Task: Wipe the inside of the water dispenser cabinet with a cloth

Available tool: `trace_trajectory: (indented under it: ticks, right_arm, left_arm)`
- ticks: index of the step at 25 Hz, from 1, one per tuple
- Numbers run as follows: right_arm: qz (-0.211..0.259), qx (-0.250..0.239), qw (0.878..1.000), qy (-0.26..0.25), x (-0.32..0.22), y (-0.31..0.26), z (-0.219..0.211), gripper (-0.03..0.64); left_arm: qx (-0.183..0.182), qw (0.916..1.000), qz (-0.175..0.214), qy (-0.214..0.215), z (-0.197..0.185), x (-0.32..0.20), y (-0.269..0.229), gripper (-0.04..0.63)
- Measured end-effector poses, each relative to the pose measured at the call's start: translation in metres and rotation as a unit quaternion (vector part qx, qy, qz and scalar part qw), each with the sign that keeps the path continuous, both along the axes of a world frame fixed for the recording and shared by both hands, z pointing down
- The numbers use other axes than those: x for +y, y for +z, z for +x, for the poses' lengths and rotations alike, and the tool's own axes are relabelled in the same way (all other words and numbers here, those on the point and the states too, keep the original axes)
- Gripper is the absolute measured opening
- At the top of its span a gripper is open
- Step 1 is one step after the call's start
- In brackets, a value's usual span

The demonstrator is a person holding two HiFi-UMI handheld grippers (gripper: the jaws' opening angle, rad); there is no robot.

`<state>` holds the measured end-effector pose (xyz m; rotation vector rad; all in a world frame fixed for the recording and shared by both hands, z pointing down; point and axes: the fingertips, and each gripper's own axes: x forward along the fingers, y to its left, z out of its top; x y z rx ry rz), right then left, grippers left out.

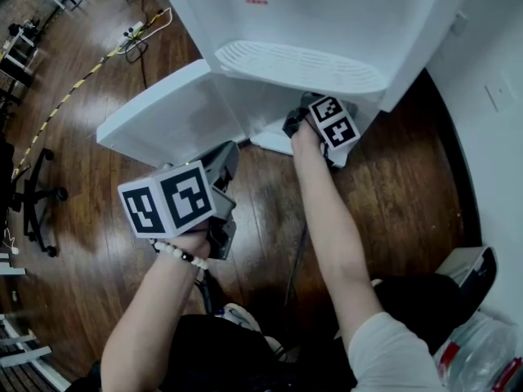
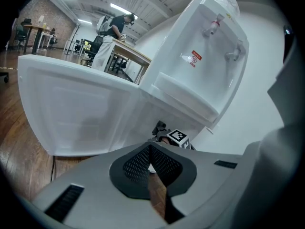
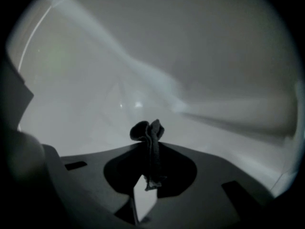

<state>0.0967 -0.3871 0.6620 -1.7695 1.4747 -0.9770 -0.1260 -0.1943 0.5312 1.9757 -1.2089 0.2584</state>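
Observation:
The white water dispenser (image 1: 310, 23) stands on a wooden floor, its lower cabinet door (image 1: 163, 113) swung open to the left. My right gripper (image 1: 327, 121) reaches into the cabinet opening under the drip tray; its jaws are hidden there in the head view. In the right gripper view the right gripper (image 3: 150, 147) is shut on a bunched dark grey cloth (image 3: 147, 132), inside the dim white cabinet interior (image 3: 143, 66). My left gripper (image 1: 227, 160) hangs back over the floor, in front of the door. The left gripper (image 2: 150, 149) is shut with nothing in it, looking at the dispenser (image 2: 205, 56).
A white wall (image 1: 490, 96) stands close on the right. A black office chair (image 1: 37, 194) and floor cables (image 1: 131, 39) lie to the left. A bag and plastic bottle (image 1: 482, 349) sit at bottom right. A person (image 2: 112, 30) stands by tables far off.

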Motion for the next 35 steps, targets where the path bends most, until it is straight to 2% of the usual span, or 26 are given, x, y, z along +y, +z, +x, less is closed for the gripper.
trace_trajectory:
  ticks: [6, 12, 18, 23, 26, 35]
  right_arm:
    - [-0.061, -0.103, 0.992, 0.032, 0.007, 0.069, 0.004, 0.054]
    - [-0.091, -0.115, 0.988, 0.053, 0.016, 0.098, 0.007, 0.054]
    - [-0.037, -0.093, 0.989, 0.106, 0.036, 0.055, 0.019, 0.046]
    - [0.021, -0.031, 0.992, 0.12, 0.041, -0.005, 0.023, 0.046]
    - [0.052, -0.025, 0.989, 0.134, 0.048, -0.03, 0.027, 0.046]
    - [0.086, -0.007, 0.987, 0.138, 0.059, -0.05, 0.022, 0.046]
  left_arm:
    - [-0.002, 1.0, -0.004, -0.007, -0.004, -0.001, 0.002, -0.006]
    - [-0.001, 1.0, -0.003, -0.006, -0.002, 0.0, 0.001, -0.006]
    - [0.003, 1.0, 0.002, 0.001, 0.0, 0.002, -0.004, -0.006]
    - [0.008, 1.0, 0.005, 0.001, -0.004, 0.005, -0.009, -0.006]
    - [0.01, 0.9999, 0.007, 0.002, -0.005, 0.008, -0.013, -0.006]
    - [0.009, 1.0, 0.004, 0.0, -0.006, 0.009, -0.011, -0.006]
